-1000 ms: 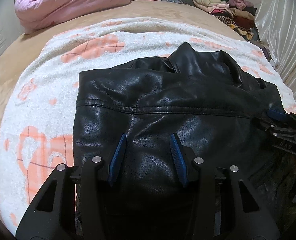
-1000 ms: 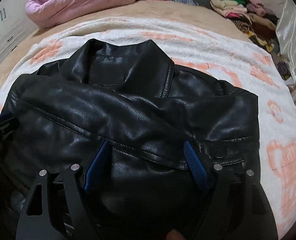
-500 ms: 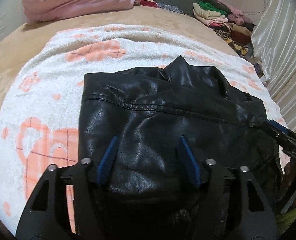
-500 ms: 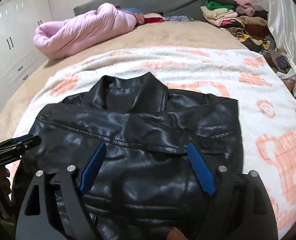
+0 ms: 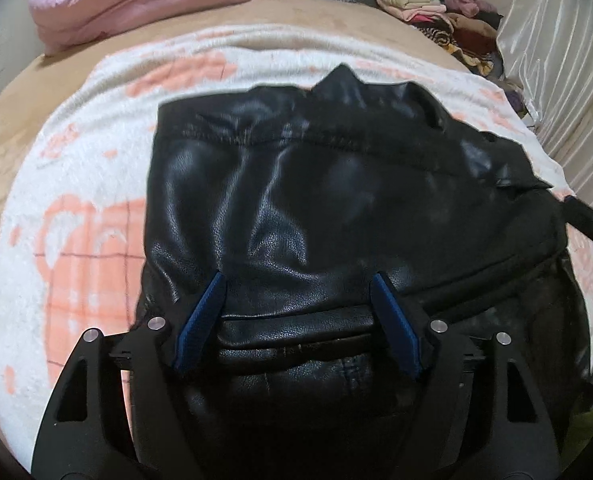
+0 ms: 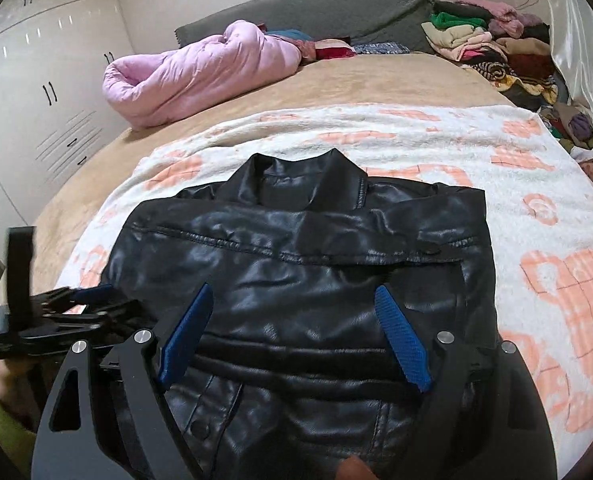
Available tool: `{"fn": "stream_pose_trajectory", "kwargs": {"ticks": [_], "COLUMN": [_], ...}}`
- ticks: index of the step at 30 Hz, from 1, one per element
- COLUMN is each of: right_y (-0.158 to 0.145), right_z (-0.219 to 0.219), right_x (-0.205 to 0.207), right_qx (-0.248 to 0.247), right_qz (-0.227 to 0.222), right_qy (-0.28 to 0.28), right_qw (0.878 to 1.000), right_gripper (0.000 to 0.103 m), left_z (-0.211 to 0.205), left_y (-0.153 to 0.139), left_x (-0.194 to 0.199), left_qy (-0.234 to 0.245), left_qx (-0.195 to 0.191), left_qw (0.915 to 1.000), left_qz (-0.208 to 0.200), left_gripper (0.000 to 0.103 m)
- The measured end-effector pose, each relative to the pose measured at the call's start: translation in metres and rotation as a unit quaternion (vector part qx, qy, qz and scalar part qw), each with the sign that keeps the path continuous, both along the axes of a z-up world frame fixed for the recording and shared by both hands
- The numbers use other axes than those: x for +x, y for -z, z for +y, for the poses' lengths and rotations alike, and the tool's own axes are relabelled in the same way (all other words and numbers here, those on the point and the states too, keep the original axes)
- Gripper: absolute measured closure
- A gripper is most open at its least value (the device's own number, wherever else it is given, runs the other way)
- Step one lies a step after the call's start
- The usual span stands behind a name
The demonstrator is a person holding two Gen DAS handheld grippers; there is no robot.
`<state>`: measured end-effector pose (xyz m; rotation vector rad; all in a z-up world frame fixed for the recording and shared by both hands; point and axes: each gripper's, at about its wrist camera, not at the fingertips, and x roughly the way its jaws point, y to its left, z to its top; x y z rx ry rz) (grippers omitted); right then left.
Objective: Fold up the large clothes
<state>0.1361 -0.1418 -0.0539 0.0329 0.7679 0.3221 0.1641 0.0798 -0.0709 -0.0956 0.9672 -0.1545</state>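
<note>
Blanket-covered bed [image 6: 436, 152], one black jacket [image 6: 296, 264]; left tongs [image 5: 298, 320] opening, right tongs [image 6: 294, 332] released.

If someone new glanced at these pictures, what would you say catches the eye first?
A glossy black leather jacket lies folded on the white and orange blanket, filling the middle of both views. The blue-padded left gripper, jaws opening, and right gripper hover over its near edge, gripping nothing. Behind, a pink quilt lies on the bed.
</note>
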Motion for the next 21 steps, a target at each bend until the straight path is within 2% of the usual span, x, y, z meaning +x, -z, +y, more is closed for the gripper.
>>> {"fn": "stream_pose_trajectory", "kwargs": {"ticks": [4,6,8,10,13,17,19,21], "right_y": [0.007,0.027,0.053,0.065,0.062,0.043,0.035,0.029], "right_z": [0.006,0.003,-0.003,-0.004,0.002,-0.005,-0.008,-0.009], "right_x": [0.001,0.013,0.024,0.025,0.022,0.013,0.007,0.002], "right_qx": [-0.018,-0.051,-0.062,-0.061,-0.076,-0.035,-0.021,-0.016], "right_qz": [0.006,0.047,0.095,0.094,0.086,0.064,0.055,0.048], "right_qy": [-0.009,0.016,0.027,0.027,0.027,0.03,0.028,0.031], "right_qw": [1.0,0.997,0.993,0.993,0.993,0.997,0.998,0.998], "right_gripper": [0.021,0.022,0.028,0.028,0.028,0.028,0.023,0.014], "left_z": [0.001,0.003,0.004,0.004,0.003,0.005,0.007,0.008], "left_y": [0.003,0.003,0.002,0.002,0.0,-0.01,-0.014,-0.018], "left_x": [-0.001,0.0,-0.001,-0.001,-0.001,-0.006,-0.008,-0.01], "left_qy": [0.001,0.003,0.002,0.004,0.002,0.001,-0.001,-0.003], "left_qx": [0.001,-0.002,-0.009,-0.008,-0.005,-0.01,-0.016,-0.02], "left_qw": [1.0,1.0,1.0,1.0,1.0,0.9998,0.9997,0.9997], "left_qz": [-0.004,-0.003,-0.003,-0.003,-0.007,-0.015,-0.016,-0.016], "left_gripper": [0.036,0.036,0.036,0.036,0.036,0.036,0.036,0.036]}}
